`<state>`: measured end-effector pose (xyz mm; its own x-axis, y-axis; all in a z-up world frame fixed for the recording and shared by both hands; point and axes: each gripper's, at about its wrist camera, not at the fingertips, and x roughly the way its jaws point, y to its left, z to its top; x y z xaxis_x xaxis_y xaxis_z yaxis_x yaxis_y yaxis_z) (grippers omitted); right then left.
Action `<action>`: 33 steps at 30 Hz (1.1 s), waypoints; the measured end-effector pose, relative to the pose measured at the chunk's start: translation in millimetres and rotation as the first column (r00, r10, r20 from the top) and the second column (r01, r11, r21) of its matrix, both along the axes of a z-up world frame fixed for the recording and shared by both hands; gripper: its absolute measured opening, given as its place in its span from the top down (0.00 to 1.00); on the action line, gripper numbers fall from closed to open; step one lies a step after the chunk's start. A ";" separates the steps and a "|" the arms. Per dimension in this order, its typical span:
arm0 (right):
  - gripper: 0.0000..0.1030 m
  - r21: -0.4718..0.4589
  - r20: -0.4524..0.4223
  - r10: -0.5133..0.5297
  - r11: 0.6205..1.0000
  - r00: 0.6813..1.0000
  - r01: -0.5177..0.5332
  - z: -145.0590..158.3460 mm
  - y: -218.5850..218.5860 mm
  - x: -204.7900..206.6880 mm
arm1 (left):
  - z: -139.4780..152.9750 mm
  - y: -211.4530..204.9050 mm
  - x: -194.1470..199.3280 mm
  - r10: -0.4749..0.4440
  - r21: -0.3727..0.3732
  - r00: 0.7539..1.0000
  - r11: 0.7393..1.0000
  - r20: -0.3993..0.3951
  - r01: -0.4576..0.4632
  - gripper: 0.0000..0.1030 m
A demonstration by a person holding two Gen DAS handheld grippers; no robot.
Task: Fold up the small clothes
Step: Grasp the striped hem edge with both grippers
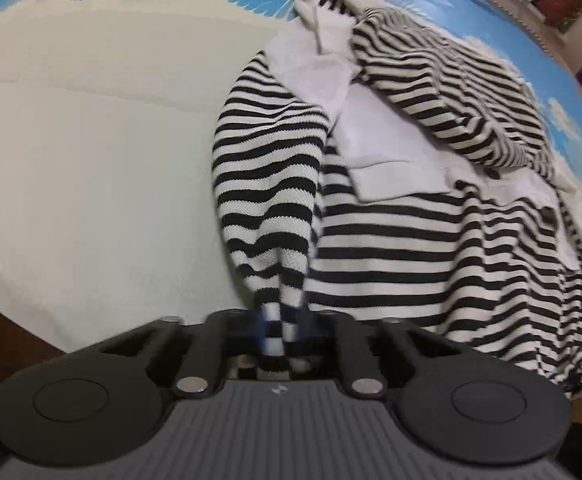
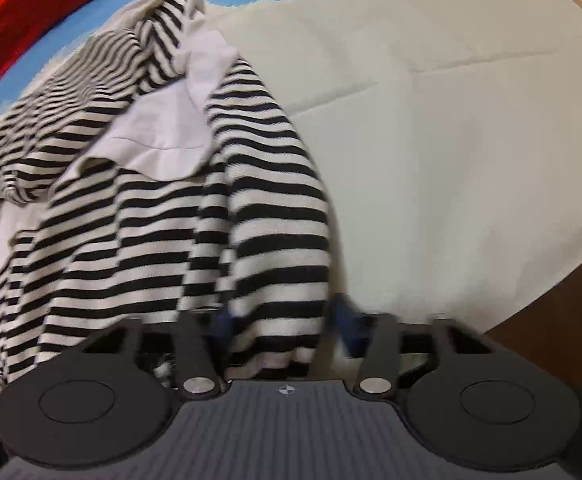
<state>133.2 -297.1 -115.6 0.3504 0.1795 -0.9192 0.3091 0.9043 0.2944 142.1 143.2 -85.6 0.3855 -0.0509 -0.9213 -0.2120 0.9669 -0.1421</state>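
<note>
Left gripper (image 1: 281,330) jaws nearly closed, pinching a narrow bunched bit of the striped garment (image 1: 411,248), looks like a sleeve cuff; the sleeve rises from the fingers and widens toward the garment body. Right gripper (image 2: 281,328) jaws wider apart, with a thick fold of the same striped garment (image 2: 151,240) sitting between the blue-padded fingers; fabric fills the gap, frame is motion-blurred so grip tightness is hard to tell, but the cloth appears held. Garment is black-and-white striped with white panels (image 1: 379,148), lying crumpled on the bedsheet (image 1: 91,140), cream with blue fan-like print at the far edge. In the left wrist view the garment spreads right of the gripper; in the right wrist view it spreads left. Red cloth (image 2: 43,8) lies beyond the garment, apart from it. Small logo mark on each gripper body (image 1: 279,389), no readable text. No readable labels on the garment.
</note>
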 end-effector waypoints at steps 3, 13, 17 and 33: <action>0.89 0.023 0.049 0.008 1.000 0.999 -0.009 11.0 -0.7 -5.3 | 9.2 2.4 -5.0 -0.003 -0.005 0.999 1.000 0.034 0.003 0.91; 0.94 0.037 0.192 -0.044 0.999 0.980 0.038 43.5 -22.6 -36.8 | 39.3 6.2 -25.0 -0.048 -0.040 0.990 0.998 0.134 0.054 0.92; 0.94 0.020 0.208 -0.030 0.999 0.978 0.027 47.3 -20.2 -45.4 | 40.7 5.2 -29.8 -0.059 -0.034 0.989 0.997 0.134 0.064 0.92; 0.95 -0.029 0.257 -0.006 0.999 0.966 0.014 59.4 -12.2 -48.6 | 45.9 2.6 -24.8 -0.083 -0.016 0.985 0.996 0.150 0.086 0.92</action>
<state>84.6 -309.4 -56.2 0.5772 0.1482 -0.8030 0.2360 0.9111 0.3378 117.3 145.7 -39.8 0.5115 -0.1088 -0.8524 -0.1048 0.9767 -0.1875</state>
